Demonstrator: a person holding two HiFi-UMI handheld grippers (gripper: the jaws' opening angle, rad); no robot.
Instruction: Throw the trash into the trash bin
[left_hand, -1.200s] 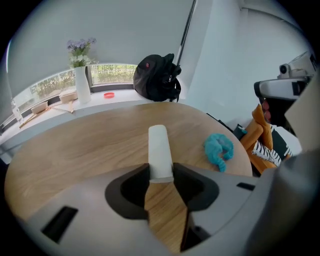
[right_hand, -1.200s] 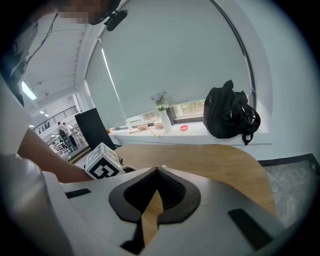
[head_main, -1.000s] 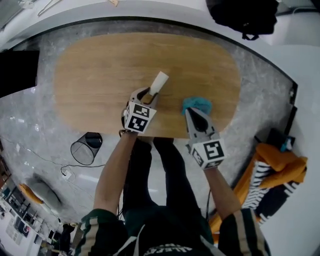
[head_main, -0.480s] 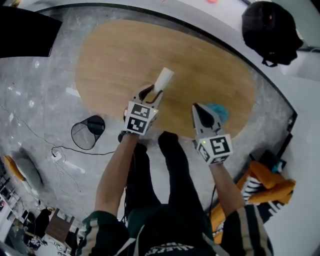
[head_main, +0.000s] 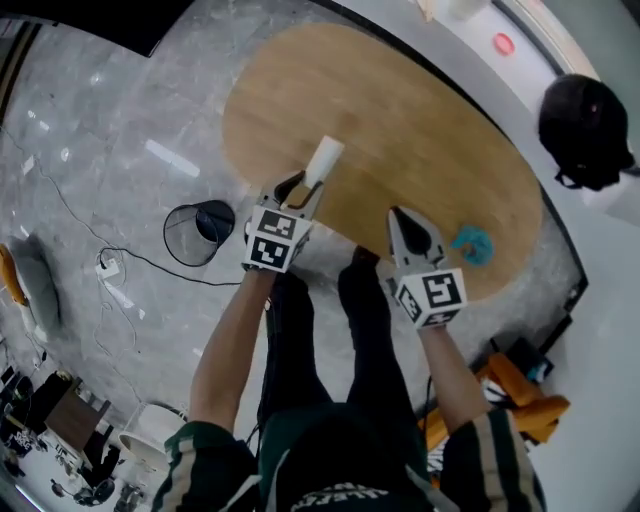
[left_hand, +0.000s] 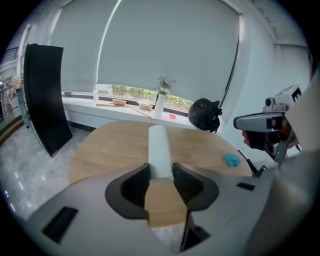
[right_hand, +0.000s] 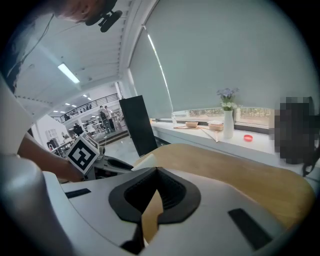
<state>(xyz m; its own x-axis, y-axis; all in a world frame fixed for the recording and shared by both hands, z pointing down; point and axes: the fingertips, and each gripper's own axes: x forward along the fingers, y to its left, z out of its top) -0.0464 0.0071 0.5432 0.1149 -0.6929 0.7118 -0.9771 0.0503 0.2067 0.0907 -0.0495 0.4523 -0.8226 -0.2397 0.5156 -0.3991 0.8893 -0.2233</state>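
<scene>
- Paper tube (head_main: 323, 162): clamped in the left gripper (head_main: 299, 190), above the near edge of the desk (head_main: 400, 110).
- Right gripper (head_main: 407, 228): jaws together, nothing between them.
- Advice: bring the tube right above the trash bin (head_main: 195, 235) on the floor, then release.

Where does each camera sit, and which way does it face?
Head view: on the person's head, facing steeply down: table, trash bin, forearms, legs, left gripper, right gripper.
Left gripper view: rides that gripper, facing along jaws shut on the white cup.
Right gripper view: rides that gripper, facing along shut, empty jaws.
Shared: every view shows the table.
</scene>
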